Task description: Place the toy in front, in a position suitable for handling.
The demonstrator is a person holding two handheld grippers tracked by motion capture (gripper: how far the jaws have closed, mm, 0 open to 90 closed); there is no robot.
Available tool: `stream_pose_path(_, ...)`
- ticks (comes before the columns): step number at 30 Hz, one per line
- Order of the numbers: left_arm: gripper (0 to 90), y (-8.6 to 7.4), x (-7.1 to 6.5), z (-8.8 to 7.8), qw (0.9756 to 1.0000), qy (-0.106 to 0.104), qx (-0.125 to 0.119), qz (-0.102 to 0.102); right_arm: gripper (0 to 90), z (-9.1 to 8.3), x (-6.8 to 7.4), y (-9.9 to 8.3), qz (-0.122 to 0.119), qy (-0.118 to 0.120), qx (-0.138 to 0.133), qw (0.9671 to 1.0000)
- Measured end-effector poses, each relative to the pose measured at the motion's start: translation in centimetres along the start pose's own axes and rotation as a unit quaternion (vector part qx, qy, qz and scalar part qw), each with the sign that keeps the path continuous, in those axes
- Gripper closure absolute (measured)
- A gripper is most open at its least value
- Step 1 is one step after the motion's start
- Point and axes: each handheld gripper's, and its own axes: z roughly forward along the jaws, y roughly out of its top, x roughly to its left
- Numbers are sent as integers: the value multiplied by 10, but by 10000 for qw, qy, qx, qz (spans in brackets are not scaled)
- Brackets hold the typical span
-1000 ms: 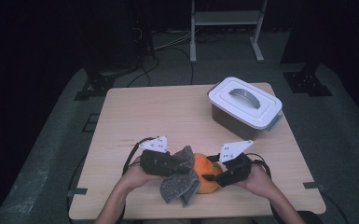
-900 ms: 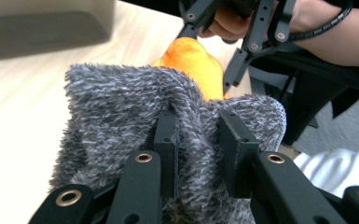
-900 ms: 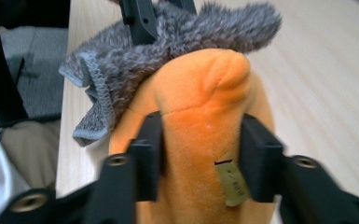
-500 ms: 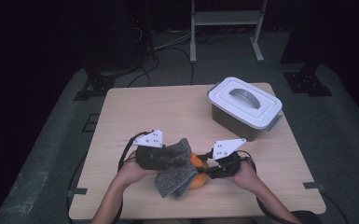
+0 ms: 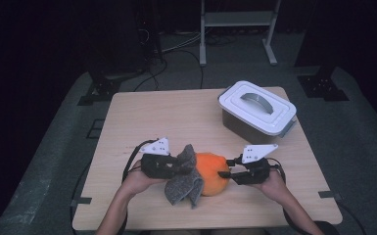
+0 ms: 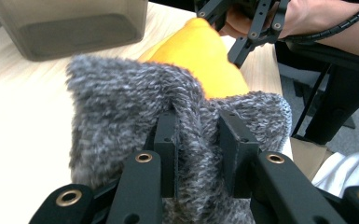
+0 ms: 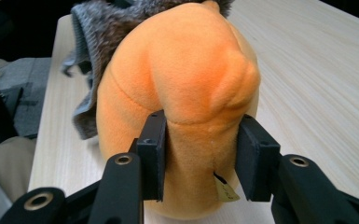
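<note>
Grey knit cloth (image 6: 121, 107) pinched in our left gripper (image 5: 174, 165), right gripper (image 5: 230, 175) clamping the orange plush (image 7: 182, 93), we next pull them apart near the table's (image 5: 176, 112) front edge.

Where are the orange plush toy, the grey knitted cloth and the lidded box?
orange plush toy (image 5: 211, 172), high view, its top.
grey knitted cloth (image 6: 116, 102), left gripper view, its upper fold.
lidded box (image 5: 257, 103), high view, its lid handle.

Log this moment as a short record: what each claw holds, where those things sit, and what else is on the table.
left claw: shut on the grey knitted cloth
right claw: jaws have just been closing, pads pressing the orange plush toy
cloth: bunched against the toy's left side in the high view
toy: near the front edge of the table
other item: lidded box, far right, lid on
</note>
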Motion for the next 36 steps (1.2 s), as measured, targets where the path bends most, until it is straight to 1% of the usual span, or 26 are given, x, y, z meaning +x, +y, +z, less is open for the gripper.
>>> stream_pose_path(1,711,2,-2,0,10000,-2,-3,30,575,4,3,3,-39,-85,-5,10000)
stream_pose_path(3,711,5,-5,1,10000,-57,-49,65,575,5,4,4,-42,-113,-9,9999)
stream_pose_path(5,711,9,-9,3,9992,-277,-275,57,575,9,6,7,-35,-142,-30,9999)
stream_pose_path(6,711,10,-11,4,9991,-308,-296,73,576,13,9,11,-104,-146,-35,9998)
stream_pose_path(8,711,12,-14,8,9993,-266,-171,181,576,16,11,13,-143,-147,-26,9998)
stream_pose_path(9,711,11,-13,8,9994,-254,-172,178,577,18,13,15,-208,-161,4,9997)
stream_pose_path(11,715,7,-9,4,9993,-267,-232,108,577,18,12,15,-218,-145,19,9997)
stream_pose_path(12,715,5,-7,2,9995,-197,-204,103,578,15,9,14,-180,-115,21,9998)
stream_pose_path(13,715,4,-5,1,9997,-137,-161,98,578,15,9,14,-180,-115,21,9998)
stream_pose_path(15,714,-1,-1,-3,9999,71,-45,78,577,13,4,11,-142,-117,17,9998)
stream_pose_path(17,714,-5,2,-5,9999,146,25,18,577,10,1,8,-64,-94,-6,9999)
stream_pose_path(20,715,-9,4,-5,9999,108,-19,-79,577,9,0,6,-32,-74,-31,10000)
stream_pose_path(22,714,-6,3,-5,9999,104,-4,-24,580,10,3,7,-71,-123,-24,9999)
stream_pose_path(23,714,-3,-1,-4,9999,99,-58,7,580,11,5,8,-91,-150,-13,9998)
stream_pose_path(24,714,-3,-1,-4,9999,99,-58,7,580,11,5,8,-91,-150,-13,9998)
stream_pose_path(26,714,2,-5,-3,9999,36,-162,39,583,13,8,10,-108,-162,-37,9998)
stream_pose_path(28,715,6,-8,-1,9997,-38,-207,83,583,17,13,13,-196,-172,-35,9997)
stream_pose_path(29,715,9,-11,0,9995,-114,-274,109,583,19,14,14,-221,-164,-26,9996)
stream_pose_path(31,714,12,-16,3,9994,-162,-251,198,583,22,18,16,-299,-98,-37,9995)
stream_pose_path(33,715,13,-18,5,9994,-133,-178,278,583,23,20,17,-406,-95,7,9991)
stream_pose_path(34,715,11,-16,3,9994,-146,-200,253,582,20,18,16,-390,-55,42,9992)
stream_pose_path(36,716,7,-12,-1,9996,-27,-128,232,582,16,14,14,-338,-44,52,9994)
